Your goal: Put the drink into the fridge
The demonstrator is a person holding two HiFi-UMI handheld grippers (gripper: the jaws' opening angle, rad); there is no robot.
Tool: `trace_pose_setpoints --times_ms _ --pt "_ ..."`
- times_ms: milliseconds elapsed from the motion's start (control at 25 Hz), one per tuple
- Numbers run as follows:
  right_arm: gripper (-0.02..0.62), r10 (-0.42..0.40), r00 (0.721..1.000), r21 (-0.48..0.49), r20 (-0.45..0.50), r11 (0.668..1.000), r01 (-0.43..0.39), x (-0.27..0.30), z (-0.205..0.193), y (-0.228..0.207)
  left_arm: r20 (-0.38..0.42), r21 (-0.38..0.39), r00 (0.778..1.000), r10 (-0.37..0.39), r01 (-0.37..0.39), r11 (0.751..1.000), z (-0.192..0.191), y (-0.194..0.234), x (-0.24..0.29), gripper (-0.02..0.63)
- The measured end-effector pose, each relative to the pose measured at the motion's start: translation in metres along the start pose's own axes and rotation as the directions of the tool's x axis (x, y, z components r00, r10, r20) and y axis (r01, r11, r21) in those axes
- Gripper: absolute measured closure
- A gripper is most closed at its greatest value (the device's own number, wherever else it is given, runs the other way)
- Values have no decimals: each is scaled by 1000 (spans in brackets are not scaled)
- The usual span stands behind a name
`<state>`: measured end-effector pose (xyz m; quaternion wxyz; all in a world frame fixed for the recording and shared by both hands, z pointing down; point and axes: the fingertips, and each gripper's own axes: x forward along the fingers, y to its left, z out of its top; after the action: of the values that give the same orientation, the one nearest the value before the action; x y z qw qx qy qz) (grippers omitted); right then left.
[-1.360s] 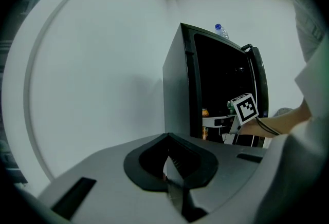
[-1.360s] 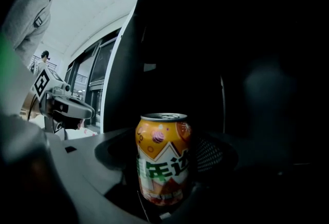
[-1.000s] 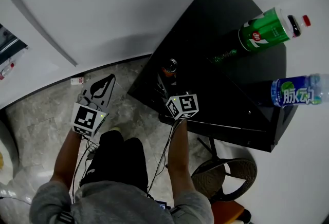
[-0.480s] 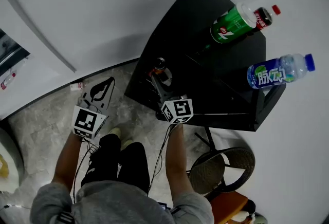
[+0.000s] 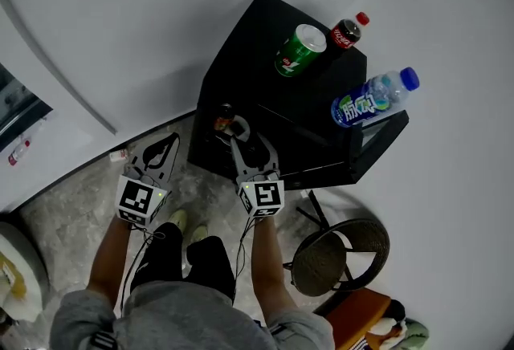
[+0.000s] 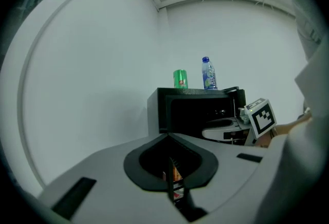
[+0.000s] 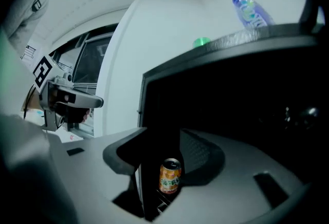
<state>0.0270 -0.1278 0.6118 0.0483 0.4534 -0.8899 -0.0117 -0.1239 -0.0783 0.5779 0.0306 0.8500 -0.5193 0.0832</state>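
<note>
The black fridge is open at the front and dark inside, so I can't see what is in it. On top stand a green can, a cola bottle and a water bottle with a blue label. My right tongs are closing around the orange can. It stands upright at the fridge's bottom left edge, shiny-topped. My left tongs are clenched, holding nothing.
</note>
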Motion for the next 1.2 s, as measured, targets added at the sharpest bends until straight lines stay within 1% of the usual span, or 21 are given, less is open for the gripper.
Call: trace_pose_setpoints --times_ms 40,160,280,400,520,640,760,880,1080,1200 --pt "397 -15 1000 3 8 1000 15 -7 11 -1 3 2 1000 -3 3 1000 9 -2 -1 601" --pt "403 -51 999 26 14 998 50 -24 40 -8 10 2 1000 -21 21 1000 40 -10 -4 601" --pt "418 -93 996 43 12 995 92 -38 68 -16 30 6 998 -55 55 998 70 -19 -6 601" --pt "449 -132 991 45 23 990 131 -54 94 -20 31 19 996 -80 79 997 90 -26 -10 601" --pt "466 -165 985 46 50 986 162 -71 117 -22 38 23 994 -101 100 995 109 -34 -14 601" --pt "477 -201 978 26 55 979 200 -90 136 -26 51 18 992 -117 116 993 129 -43 -21 601" --pt "489 -242 969 14 54 970 241 -111 149 -27 57 18 990 -126 126 992 140 -50 -30 601" --pt "512 -275 960 25 56 962 274 -129 155 -25 62 21 990 -129 128 992 146 -52 -38 603" --pt "538 -301 952 31 58 954 299 -151 159 -17 65 26 991 -116 115 993 147 -53 -47 601" --pt "555 -312 949 40 49 950 310 -156 156 -16 67 30 989 -129 127 991 149 -58 -49 601"
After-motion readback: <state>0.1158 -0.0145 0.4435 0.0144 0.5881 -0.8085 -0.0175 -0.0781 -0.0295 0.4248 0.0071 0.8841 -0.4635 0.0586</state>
